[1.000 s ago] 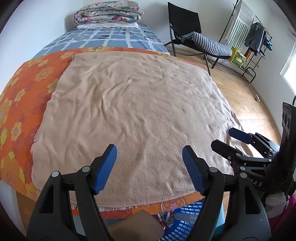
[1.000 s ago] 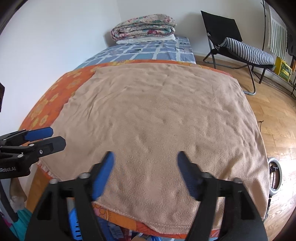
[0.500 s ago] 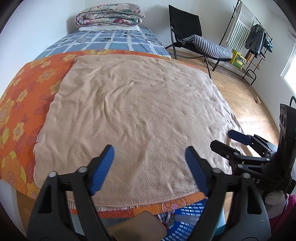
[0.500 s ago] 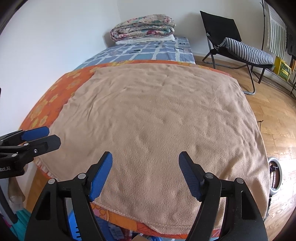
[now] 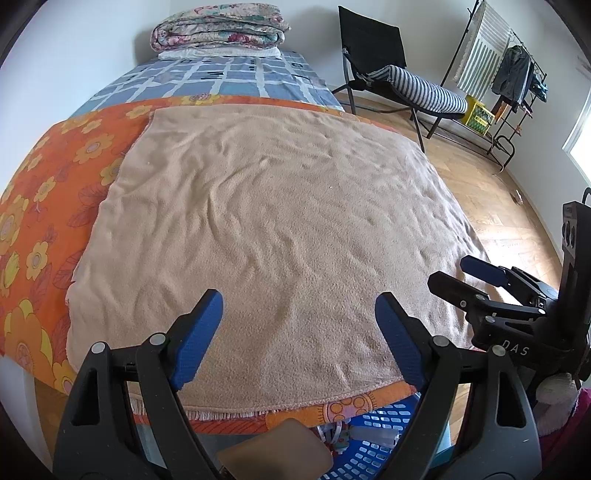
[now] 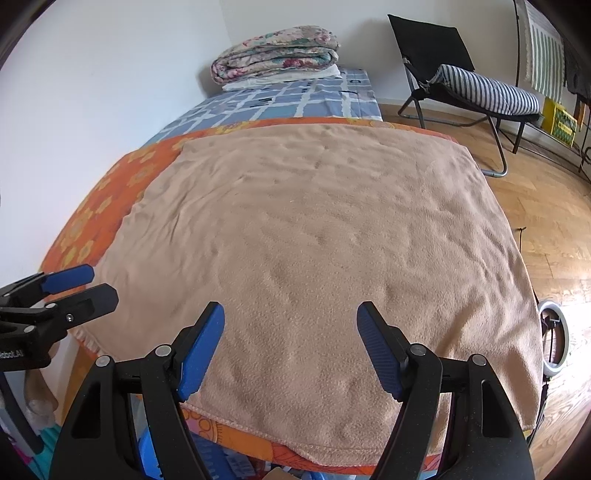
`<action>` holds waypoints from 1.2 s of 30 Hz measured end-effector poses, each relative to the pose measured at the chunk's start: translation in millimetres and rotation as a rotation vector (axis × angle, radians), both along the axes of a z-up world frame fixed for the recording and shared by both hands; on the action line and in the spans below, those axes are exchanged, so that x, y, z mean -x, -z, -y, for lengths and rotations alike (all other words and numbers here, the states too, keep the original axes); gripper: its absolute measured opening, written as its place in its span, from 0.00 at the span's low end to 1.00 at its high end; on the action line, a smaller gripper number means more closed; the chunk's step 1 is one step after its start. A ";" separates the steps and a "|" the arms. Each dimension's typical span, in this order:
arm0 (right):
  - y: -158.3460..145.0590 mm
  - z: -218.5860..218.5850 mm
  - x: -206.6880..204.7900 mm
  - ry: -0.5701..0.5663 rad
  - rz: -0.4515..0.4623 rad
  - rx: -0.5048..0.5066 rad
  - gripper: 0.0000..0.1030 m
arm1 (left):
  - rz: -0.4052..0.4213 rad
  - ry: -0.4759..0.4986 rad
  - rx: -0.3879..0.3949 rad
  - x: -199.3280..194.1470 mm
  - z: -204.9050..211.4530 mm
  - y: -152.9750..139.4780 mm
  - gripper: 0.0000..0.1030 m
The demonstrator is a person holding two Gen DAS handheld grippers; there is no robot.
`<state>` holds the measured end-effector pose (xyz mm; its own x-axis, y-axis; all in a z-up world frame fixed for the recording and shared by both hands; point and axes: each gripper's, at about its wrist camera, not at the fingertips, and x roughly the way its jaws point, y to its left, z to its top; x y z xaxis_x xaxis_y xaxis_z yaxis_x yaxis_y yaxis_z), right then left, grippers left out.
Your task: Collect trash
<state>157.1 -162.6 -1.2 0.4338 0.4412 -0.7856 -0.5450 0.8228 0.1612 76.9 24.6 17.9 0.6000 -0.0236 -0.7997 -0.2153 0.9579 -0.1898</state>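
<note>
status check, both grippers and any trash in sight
Left gripper open, empty, over the tan blanket. Right gripper open, empty, alongside. No trash visible on the bed; blue basket below its near edge. Nothing in the way.

fuzzy matt fleece blanket (image 5: pixel 280 229); glossy wood floor (image 6: pixel 546 221); perforated blue plastic basket (image 5: pixel 373 439).

We see our left gripper (image 5: pixel 297 314) and right gripper (image 6: pixel 290 325) side by side, jaws spread wide, above the near edge of the tan blanket (image 5: pixel 266 229). The blanket lies flat ahead of both. A folded quilt (image 5: pixel 219 27) sits at the bed's far end; a black chair (image 5: pixel 388 74) stands well to the right.
</note>
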 end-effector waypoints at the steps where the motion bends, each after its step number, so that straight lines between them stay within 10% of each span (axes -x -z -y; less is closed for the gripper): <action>1: -0.1 0.2 0.1 0.001 0.000 -0.001 0.72 | 0.000 0.001 0.000 0.0 -0.2 0.0 0.84; 36: 5.1 -1.5 -0.3 0.005 -0.021 0.000 0.72 | 0.016 -0.018 0.007 -0.1 -2.1 -0.5 0.85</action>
<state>157.3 -161.1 -6.2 0.4191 0.4387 -0.7949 -0.5372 0.8257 0.1725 77.0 26.7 18.4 0.6128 -0.0184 -0.7901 -0.2294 0.9526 -0.2001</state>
